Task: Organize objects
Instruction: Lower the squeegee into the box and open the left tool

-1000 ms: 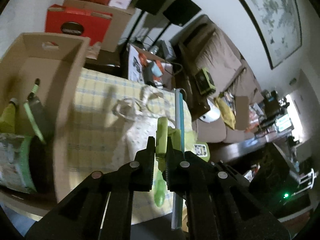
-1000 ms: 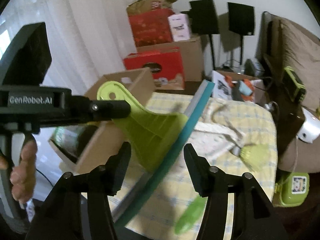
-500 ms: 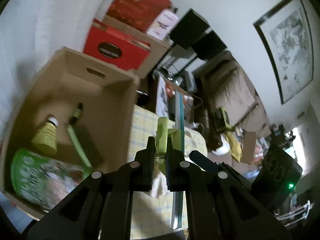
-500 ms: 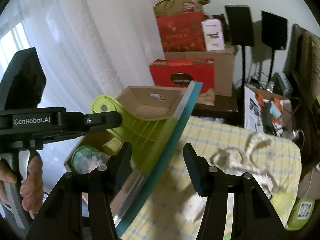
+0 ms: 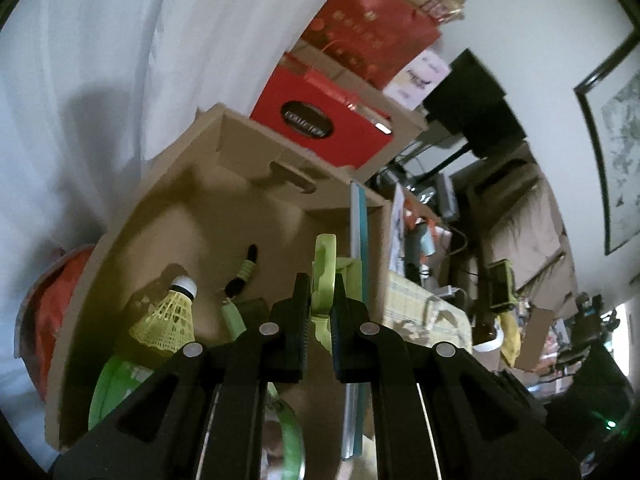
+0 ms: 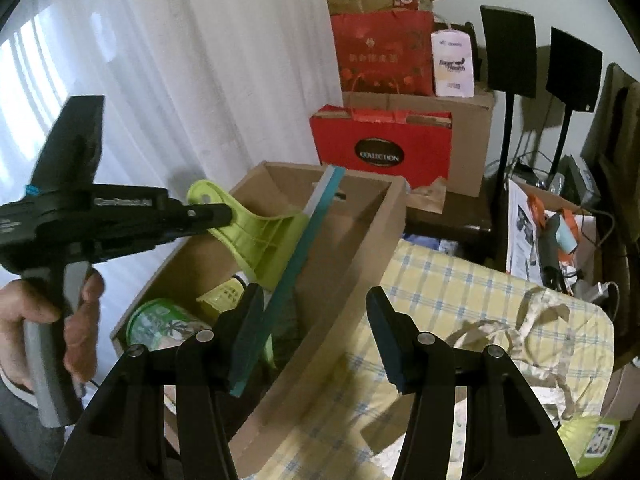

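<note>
The left gripper (image 5: 321,312) is clamped on the squeegee (image 6: 272,236) handle above the box (image 6: 372,256); the right gripper (image 6: 316,320) gapes empty. The long blade could snag the box's far edge on lowering.

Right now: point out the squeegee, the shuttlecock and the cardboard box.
squeegee (image 6: 262,240): right wrist view, green ribbed body.
shuttlecock (image 5: 166,320): left wrist view, yellow skirt.
cardboard box (image 6: 360,260): right wrist view, inner right wall.

White curtain (image 6: 180,60), framed picture (image 5: 616,112), black speakers (image 6: 508,52), checked tablecloth (image 6: 460,292)
</note>
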Demonstrator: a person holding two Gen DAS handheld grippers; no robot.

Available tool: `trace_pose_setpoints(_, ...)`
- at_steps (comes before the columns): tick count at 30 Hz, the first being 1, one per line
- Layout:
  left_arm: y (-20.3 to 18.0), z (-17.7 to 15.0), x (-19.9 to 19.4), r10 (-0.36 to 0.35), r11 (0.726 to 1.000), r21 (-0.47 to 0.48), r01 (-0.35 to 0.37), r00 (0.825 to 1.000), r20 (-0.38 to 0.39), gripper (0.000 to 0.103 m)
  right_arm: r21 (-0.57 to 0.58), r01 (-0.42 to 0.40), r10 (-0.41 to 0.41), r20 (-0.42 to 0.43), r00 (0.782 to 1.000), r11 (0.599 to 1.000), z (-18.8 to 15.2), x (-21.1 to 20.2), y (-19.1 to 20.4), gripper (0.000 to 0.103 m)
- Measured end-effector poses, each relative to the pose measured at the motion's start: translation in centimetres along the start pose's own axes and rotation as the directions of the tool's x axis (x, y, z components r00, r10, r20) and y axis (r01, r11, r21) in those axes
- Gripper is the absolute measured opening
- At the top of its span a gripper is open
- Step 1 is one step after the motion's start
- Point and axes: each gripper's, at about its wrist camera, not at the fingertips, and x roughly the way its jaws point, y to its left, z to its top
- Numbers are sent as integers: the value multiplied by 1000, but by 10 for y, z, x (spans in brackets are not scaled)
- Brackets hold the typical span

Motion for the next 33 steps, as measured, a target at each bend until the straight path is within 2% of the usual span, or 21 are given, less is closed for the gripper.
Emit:
trace_pose_setpoints(5, 5, 3, 25, 33, 999, 6, -33, 999, -32, 8, 8, -6, 6, -5, 1000, 1000, 5, 11, -1, 56)
trace_pose_setpoints(12, -4, 7, 52, 77, 995, 62, -73, 994, -74, 8, 25, -17, 17, -8, 1000, 1000, 4, 16, -4, 56)
trace_pose_setpoints(20, -9, 0, 79, 95, 993, 85, -84, 986, -134, 9, 19, -5, 6, -19, 1000, 1000, 1, 20, -6, 56)
trace_pose_setpoints(28, -11, -2, 88, 106, 991, 99, -92, 984, -143, 10, 27, -5, 6, -22, 1000, 1000, -2, 22, -9, 56)
trace_pose_setpoints(33, -13, -6, 98, 115, 988, 126, -90, 972, -204, 15, 32, -2, 3, -26, 1000, 999, -6, 20, -11, 56)
